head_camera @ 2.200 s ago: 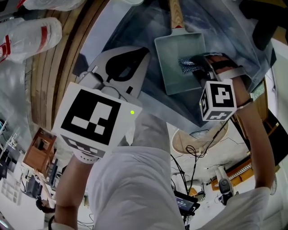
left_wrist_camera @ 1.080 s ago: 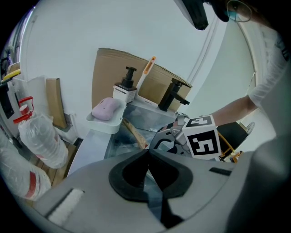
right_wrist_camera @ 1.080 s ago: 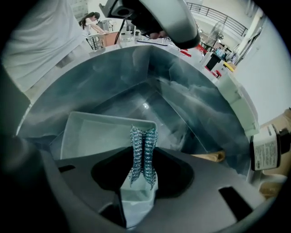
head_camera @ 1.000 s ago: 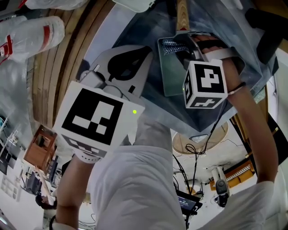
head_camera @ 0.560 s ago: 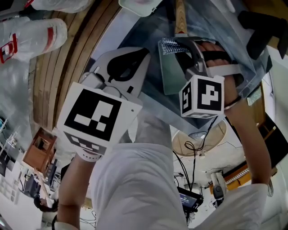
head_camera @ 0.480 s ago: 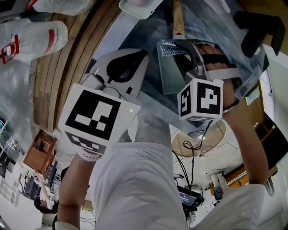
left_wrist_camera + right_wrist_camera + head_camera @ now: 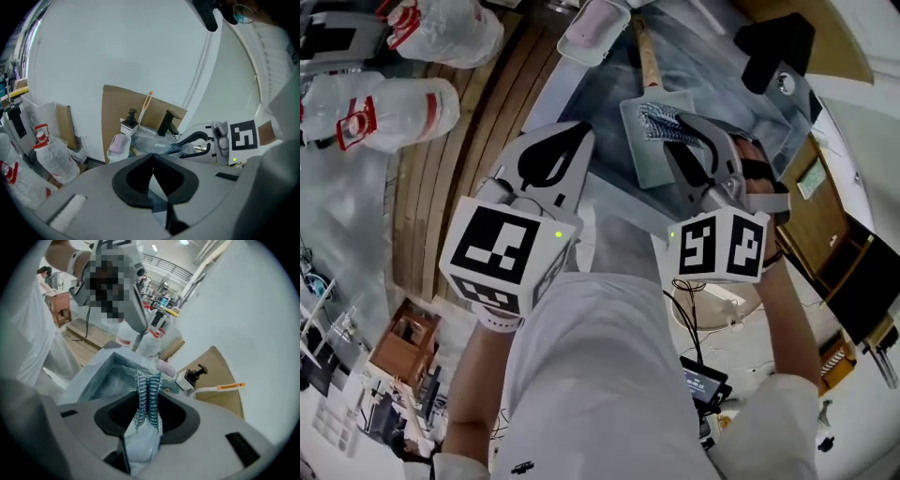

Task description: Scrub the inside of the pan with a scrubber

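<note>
A square grey pan [image 7: 649,155] with a wooden handle [image 7: 644,52] lies in the sink. My right gripper [image 7: 675,127] is shut on a silvery-blue mesh scrubber [image 7: 657,120], which sits over the pan's far part near the handle. I cannot tell whether the scrubber touches the pan. In the right gripper view the scrubber [image 7: 147,390] stands up between the jaws. My left gripper [image 7: 578,139] hangs shut and empty, left of the pan over the sink's near edge. In the left gripper view its jaws meet with nothing between them [image 7: 152,161], and the right gripper [image 7: 202,142] shows beyond.
The sink [image 7: 609,89] has a black faucet [image 7: 773,47] at its right and a pink soap dish [image 7: 592,23] at its far rim. White plastic bags [image 7: 389,108] lie on the wooden floor at left. A soap pump bottle [image 7: 129,123] and an orange toothbrush [image 7: 146,105] stand by cardboard.
My right gripper swept the scrubber from the pan's middle to its far corner by the handle. The head view has since swung, so the sink sits higher. The left gripper stayed shut.
</note>
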Demonstrator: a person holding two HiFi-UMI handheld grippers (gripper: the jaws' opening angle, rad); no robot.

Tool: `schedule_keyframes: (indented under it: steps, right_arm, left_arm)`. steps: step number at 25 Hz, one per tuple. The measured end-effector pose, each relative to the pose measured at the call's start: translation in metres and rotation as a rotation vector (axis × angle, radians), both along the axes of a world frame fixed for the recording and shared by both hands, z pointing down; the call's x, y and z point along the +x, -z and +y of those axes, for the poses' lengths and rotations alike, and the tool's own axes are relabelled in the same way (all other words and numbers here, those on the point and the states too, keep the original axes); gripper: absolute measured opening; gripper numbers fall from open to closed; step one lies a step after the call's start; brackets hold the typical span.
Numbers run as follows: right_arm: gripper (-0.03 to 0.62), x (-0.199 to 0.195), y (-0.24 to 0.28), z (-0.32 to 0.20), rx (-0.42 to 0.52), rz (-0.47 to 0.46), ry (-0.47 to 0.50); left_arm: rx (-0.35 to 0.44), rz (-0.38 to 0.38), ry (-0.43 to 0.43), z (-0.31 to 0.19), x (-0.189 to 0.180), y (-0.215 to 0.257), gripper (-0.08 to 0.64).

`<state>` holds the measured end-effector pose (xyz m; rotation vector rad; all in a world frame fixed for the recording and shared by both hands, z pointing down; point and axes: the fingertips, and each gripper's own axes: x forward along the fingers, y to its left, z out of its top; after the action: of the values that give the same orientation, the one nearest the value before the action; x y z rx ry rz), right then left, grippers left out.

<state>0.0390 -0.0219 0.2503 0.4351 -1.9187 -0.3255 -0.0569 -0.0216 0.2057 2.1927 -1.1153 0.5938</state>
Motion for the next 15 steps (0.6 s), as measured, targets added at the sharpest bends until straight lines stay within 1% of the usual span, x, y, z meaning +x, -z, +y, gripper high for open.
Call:
schedule_keyframes:
  steps: [6, 10, 13, 15]
  right_arm:
    - [0.135, 0.021, 0.077, 0.009, 0.031, -0.18, -0.293]
    - [0.135, 0.034, 0.116, 0.025, 0.05, -0.346, -0.445]
    - [0.135, 0.047, 0.14, 0.033, 0.065, -0.431, -0.558]
    - [0.135, 0.05, 0.152, 0.041, 0.057, -0.491, -0.616]
  left_arm:
    - [0.076, 0.015, 0.003, 0.012, -0.01, 0.053, 0.006]
    - [0.113, 0.029, -0.007, 0.024, -0.016, 0.083, 0.006]
    - [0.138, 0.034, -0.024, 0.03, -0.018, 0.1, 0.006]
    - [0.15, 0.027, -0.035, 0.034, -0.02, 0.109, 0.006]
